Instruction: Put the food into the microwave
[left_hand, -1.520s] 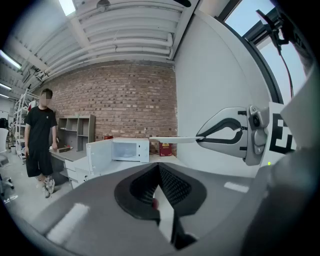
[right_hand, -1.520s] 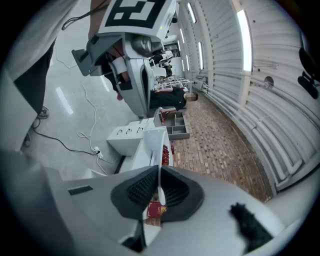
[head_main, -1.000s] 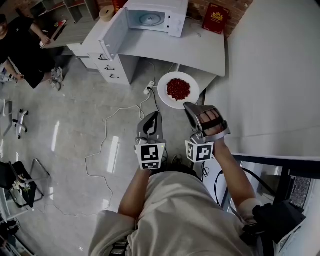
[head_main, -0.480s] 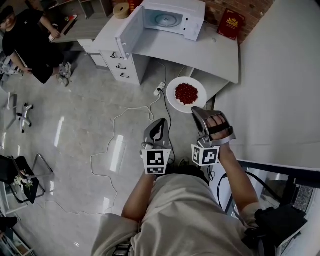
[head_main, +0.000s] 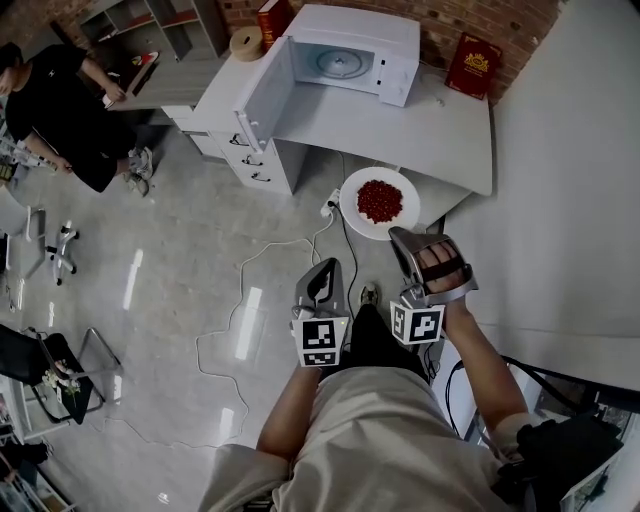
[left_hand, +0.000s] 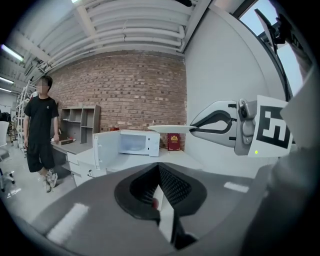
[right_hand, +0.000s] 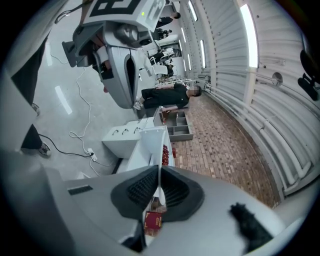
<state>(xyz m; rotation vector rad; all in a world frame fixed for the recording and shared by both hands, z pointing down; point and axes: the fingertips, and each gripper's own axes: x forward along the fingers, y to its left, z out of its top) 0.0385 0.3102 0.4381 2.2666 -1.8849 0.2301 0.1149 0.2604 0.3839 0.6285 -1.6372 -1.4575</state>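
A white plate (head_main: 352, 214) with red food (head_main: 380, 200) hangs over the floor in front of the desk. My right gripper (head_main: 400, 235) is shut on its near rim. In the right gripper view the plate (right_hand: 160, 150) shows edge-on between the jaws. The left gripper view has the plate (left_hand: 170, 128) level, held by the right gripper (left_hand: 194, 128). My left gripper (head_main: 325, 268) is beside it on the left, shut, with nothing seen in it. The white microwave (head_main: 350, 55) stands on the desk ahead, its door (head_main: 262, 95) swung open to the left.
The grey desk (head_main: 430, 125) has a drawer unit (head_main: 250, 160) under its left end. A red book (head_main: 474, 65) leans right of the microwave. A cable (head_main: 270, 262) and power strip lie on the floor. A person in black (head_main: 60, 100) stands far left. A white wall is on the right.
Both grippers and the plate have moved forward toward the desk. The microwave and desk now show closer and lower in the head view. The grip on the plate is unchanged.
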